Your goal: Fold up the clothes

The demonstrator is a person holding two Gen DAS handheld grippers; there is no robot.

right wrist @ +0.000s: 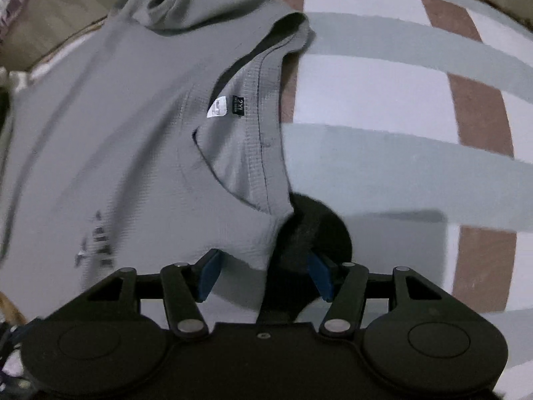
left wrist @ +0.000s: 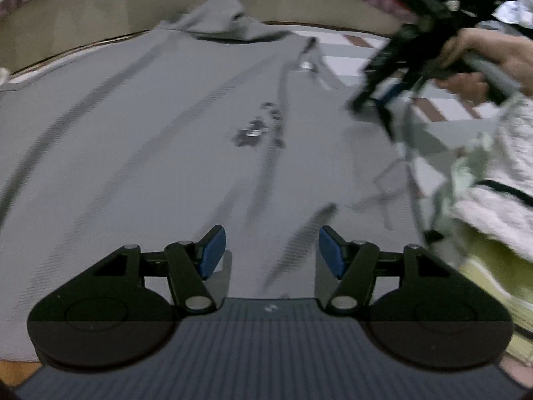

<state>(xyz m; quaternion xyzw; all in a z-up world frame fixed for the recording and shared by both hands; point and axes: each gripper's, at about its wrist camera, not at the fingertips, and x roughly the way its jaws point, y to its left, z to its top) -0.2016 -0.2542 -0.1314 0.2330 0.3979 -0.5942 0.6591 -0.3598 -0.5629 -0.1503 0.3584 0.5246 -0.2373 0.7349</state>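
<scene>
Blue-padded left gripper (left wrist: 272,253) sits closest in the left wrist view, fingers spread wide with nothing between them, hovering over the grey shirt (left wrist: 150,140), which lies spread flat ahead of the fingers on a striped bed cover (left wrist: 336,61). Ahead and to the right of them the right hand (left wrist: 483,66) holds its own tool; view is motion-blurred. Right wrist view: right gripper (right wrist: 265,275) fingers also apart, shirt edge and a dark round patch (right wrist: 313,230) lying between them, not clamped as far as I can tell. Neckline with label (right wrist: 226,106) sits just ahead of the fingers, bed cover to their right. Judgement: fold not started; best to pinch one layer edge near the shoulder on each side, close fully before lifting, keep both grips level so the fold line stays straight.
</scene>
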